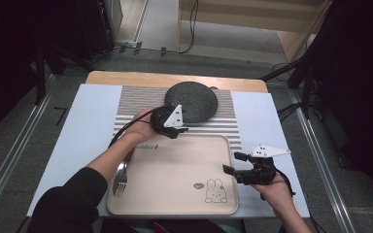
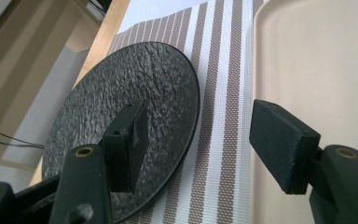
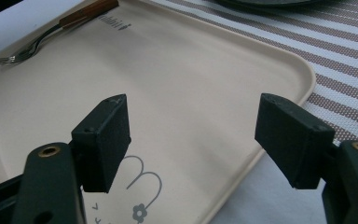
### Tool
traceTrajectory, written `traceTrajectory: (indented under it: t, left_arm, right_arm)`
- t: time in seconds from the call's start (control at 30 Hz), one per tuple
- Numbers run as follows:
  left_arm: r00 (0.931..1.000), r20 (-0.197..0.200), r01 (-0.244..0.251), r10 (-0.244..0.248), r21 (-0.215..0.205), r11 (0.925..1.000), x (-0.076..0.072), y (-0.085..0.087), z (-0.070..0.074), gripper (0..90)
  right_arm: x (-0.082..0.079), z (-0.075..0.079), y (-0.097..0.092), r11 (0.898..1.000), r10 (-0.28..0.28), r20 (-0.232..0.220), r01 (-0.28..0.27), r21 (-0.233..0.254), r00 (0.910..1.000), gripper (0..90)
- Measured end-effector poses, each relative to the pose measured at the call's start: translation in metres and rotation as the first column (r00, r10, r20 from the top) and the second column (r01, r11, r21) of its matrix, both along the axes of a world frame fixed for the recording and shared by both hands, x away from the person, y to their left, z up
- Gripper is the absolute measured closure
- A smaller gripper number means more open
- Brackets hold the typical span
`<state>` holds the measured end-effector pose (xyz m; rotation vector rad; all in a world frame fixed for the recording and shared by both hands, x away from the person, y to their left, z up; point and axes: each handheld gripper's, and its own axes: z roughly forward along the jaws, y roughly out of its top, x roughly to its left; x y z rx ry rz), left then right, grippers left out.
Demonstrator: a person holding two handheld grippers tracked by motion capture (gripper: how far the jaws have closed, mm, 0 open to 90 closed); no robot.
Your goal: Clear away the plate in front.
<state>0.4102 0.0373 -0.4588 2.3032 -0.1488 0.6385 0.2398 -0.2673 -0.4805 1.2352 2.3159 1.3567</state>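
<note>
Where the left gripper point(image 1: 178, 130) hangs at the near edge of the dark round plate point(image 1: 191, 102), its jaws stand wide apart with nothing pinched between them. In the left gripper view one jaw sits over the plate's pebbled black surface point(image 2: 121, 112) and the other over the beige tray point(image 2: 317, 70), so the plate's rim lies roughly in the gap; whether the first jaw actually touches the plate is hard to judge from this low angle. The plate rests flat on the brown-and-white striped mat point(image 1: 141, 104), just beyond the tray's far edge and towards the back of the table point(image 1: 175, 77).

The right gripper point(image 1: 233, 164) is held low over the tray's right rim point(image 1: 233, 194), jaws spread and empty; its own view looks between them across the bare tray point(image 3: 191, 84) with the rabbit drawing point(image 3: 140, 196) below. A fork point(image 1: 121, 177) with a wooden handle lies on the tray's left side, well apart from both grippers, beside the person's left forearm point(image 1: 107, 162)
</note>
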Motion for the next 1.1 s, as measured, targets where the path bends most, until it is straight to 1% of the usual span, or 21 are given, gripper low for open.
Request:
traceTrajectory:
  t: [0.1,0.23,0.3,0.37,0.4,0.5,0.53,0.63,0.7,0.73,0.77,0.83,0.87,0.9,0.93,0.97,1.0,1.03,1.07,1.1]
  left_arm:
    - [0.9998,0.016,0.012,-0.012,0.017,0.9998,0.001,-0.004,-0.001,38.7]
    - [0.9986,0.043,0.029,-0.031,0.045,0.9986,0.004,-0.007,-0.007,38.7]
    - [0.9983,0.048,0.029,-0.032,0.053,0.9982,0.006,-0.009,-0.011,39.2]
    - [0.9976,0.062,0.024,-0.029,0.072,0.9971,0.007,-0.010,-0.014,39.2]
    - [0.9976,0.062,0.026,-0.030,0.068,0.9973,0.007,-0.011,-0.016,39.2]
    - [0.9968,0.067,0.037,-0.042,0.081,0.9961,0.006,-0.013,-0.020,39.3]
    - [0.9964,0.073,0.038,-0.045,0.090,0.9952,0.007,-0.013,-0.020,40.3]
    - [0.9959,0.075,0.042,-0.049,0.093,0.9947,0.008,-0.015,-0.025,41.5]
    - [0.9949,0.080,0.053,-0.062,0.112,0.9923,0.010,-0.016,-0.028,42.9]
    - [0.9950,0.079,0.052,-0.062,0.115,0.9920,0.011,-0.016,-0.031,43.4]
    - [0.9944,0.086,0.050,-0.061,0.126,0.9908,0.012,-0.017,-0.033,44.1]
    - [0.9950,0.081,0.047,-0.058,0.140,0.9891,0.015,-0.018,-0.037,44.2]
    - [0.9956,0.071,0.051,-0.061,0.130,0.9901,0.016,-0.019,-0.038,44.1]
    - [0.9964,0.061,0.052,-0.059,0.107,0.9929,0.018,-0.020,-0.039,44.8]
    - [0.9957,0.071,0.051,-0.059,0.112,0.9924,0.019,-0.021,-0.039,44.9]
    - [0.9952,0.082,0.043,-0.053,0.125,0.9912,0.020,-0.022,-0.039,46.3]
    - [0.9952,0.084,0.040,-0.052,0.131,0.9905,0.022,-0.023,-0.039,46.2]
    - [0.9962,0.073,0.040,-0.048,0.108,0.9933,0.023,-0.024,-0.038,46.4]
    - [0.9965,0.071,0.036,-0.043,0.103,0.9940,0.024,-0.024,-0.038,46.8]
    - [0.9957,0.082,0.033,-0.042,0.115,0.9928,0.026,-0.025,-0.038,46.9]
  right_arm:
    - [0.000,0.000,0.000,1.000,-0.002,0.000,0.002,0.001,1.0000,24.7]
    - [0.000,0.000,0.000,1.000,-0.003,0.000,0.003,0.007,1.0000,24.7]
    - [0.000,0.001,-0.001,1.000,-0.002,0.000,0.002,0.008,1.0000,24.7]
    - [0.000,0.001,-0.001,1.000,-0.002,0.000,0.002,0.008,1.0000,24.7]
    - [0.000,0.001,-0.001,1.000,-0.003,0.001,0.003,0.008,1.0000,24.7]
    - [0.000,0.001,-0.001,1.000,-0.003,0.005,0.003,0.008,1.0000,24.7]
    - [0.000,0.001,-0.001,1.000,-0.004,0.005,0.004,0.009,1.0000,24.7]
    - [0.000,0.001,-0.002,1.000,-0.004,0.006,0.004,0.010,1.0000,24.7]
    - [-0.001,0.001,-0.002,1.000,-0.002,0.007,0.002,0.012,1.0000,24.7]
    - [-0.001,0.002,-0.002,1.000,-0.004,0.006,0.004,0.012,1.0000,24.7]
    - [-0.001,0.002,-0.002,1.000,-0.005,0.003,0.005,0.013,1.0000,24.7]
    - [-0.001,0.002,-0.003,1.000,-0.007,0.005,0.007,0.014,1.0000,24.7]
    - [-0.001,0.002,-0.003,1.000,-0.008,0.003,0.008,0.015,1.0000,24.7]
    - [-0.001,0.002,-0.003,1.000,-0.008,0.005,0.008,0.015,1.0000,24.7]
    - [0.000,0.002,-0.003,1.000,-0.008,0.006,0.007,0.015,1.0000,24.7]
    - [0.000,0.002,-0.003,1.000,-0.007,0.006,0.007,0.014,1.0000,24.7]
    - [0.000,0.002,-0.003,1.000,-0.008,0.006,0.008,0.015,1.0000,24.7]
    - [0.000,0.002,-0.003,1.000,-0.010,0.006,0.010,0.014,0.9999,24.7]
    - [-0.001,0.002,-0.003,1.000,-0.012,0.006,0.012,0.016,0.9999,24.7]
    - [-0.001,0.002,-0.004,1.000,-0.012,0.006,0.012,0.018,0.9999,24.7]
